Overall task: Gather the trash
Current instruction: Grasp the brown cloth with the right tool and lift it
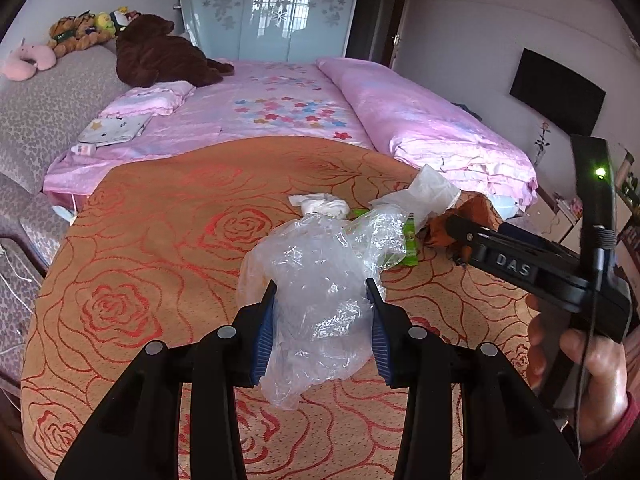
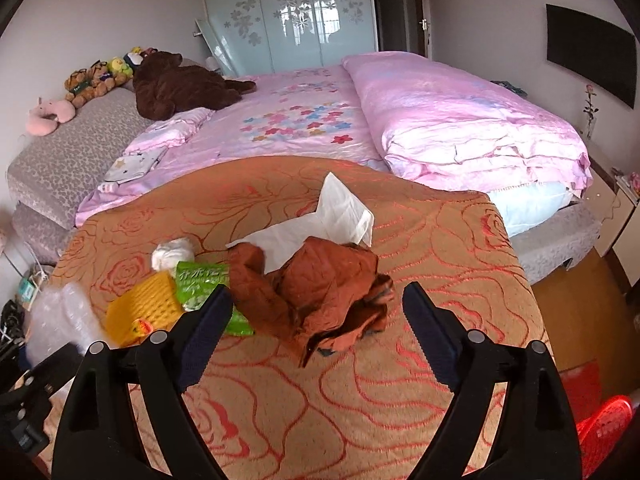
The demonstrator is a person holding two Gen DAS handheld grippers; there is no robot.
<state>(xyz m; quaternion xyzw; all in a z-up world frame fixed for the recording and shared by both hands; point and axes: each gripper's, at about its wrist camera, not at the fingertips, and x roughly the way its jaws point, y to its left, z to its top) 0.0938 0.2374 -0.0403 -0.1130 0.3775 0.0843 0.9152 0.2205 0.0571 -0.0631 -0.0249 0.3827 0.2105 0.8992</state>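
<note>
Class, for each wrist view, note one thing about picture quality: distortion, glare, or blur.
Left wrist view: fisheye bends the orange blanket into a dome; the wardrobe doors reflect a window. Right wrist view: dark vignette corners; the clear plastic bag at the left edge is smeared.
</note>
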